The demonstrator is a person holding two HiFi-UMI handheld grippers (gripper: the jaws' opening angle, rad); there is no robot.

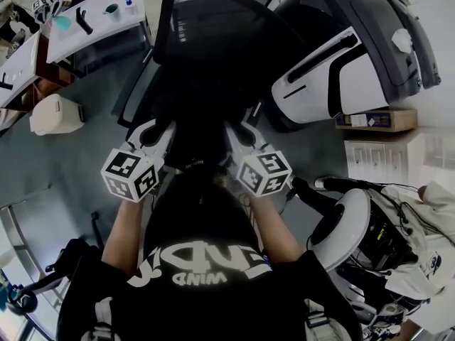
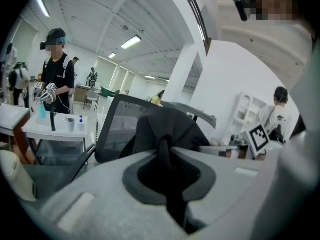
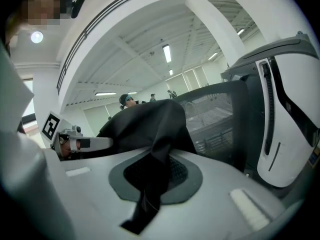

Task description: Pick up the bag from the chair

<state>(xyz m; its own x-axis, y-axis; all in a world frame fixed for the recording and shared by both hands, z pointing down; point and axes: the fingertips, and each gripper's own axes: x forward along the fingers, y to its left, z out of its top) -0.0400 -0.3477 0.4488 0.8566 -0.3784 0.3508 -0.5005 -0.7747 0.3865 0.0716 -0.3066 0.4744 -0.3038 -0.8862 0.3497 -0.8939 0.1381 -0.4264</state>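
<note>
A black bag (image 1: 197,137) hangs between my two grippers, just in front of the black mesh office chair (image 1: 213,45). In the head view my left gripper (image 1: 158,130) holds the bag's left side and my right gripper (image 1: 239,132) its right side. In the left gripper view, dark bag fabric (image 2: 165,126) is pinched between the jaws of the left gripper (image 2: 165,156), with the chair back (image 2: 117,126) behind it. The right gripper view shows the right gripper (image 3: 154,170) shut on a fold of the bag (image 3: 147,126). Whether the bag still touches the seat is hidden.
A large white and grey machine (image 1: 341,66) stands right of the chair, and another white device (image 1: 341,226) sits close at my right. A cream bin (image 1: 51,114) and white tables (image 1: 85,30) with bottles are at the left. A person (image 2: 57,76) stands behind one table.
</note>
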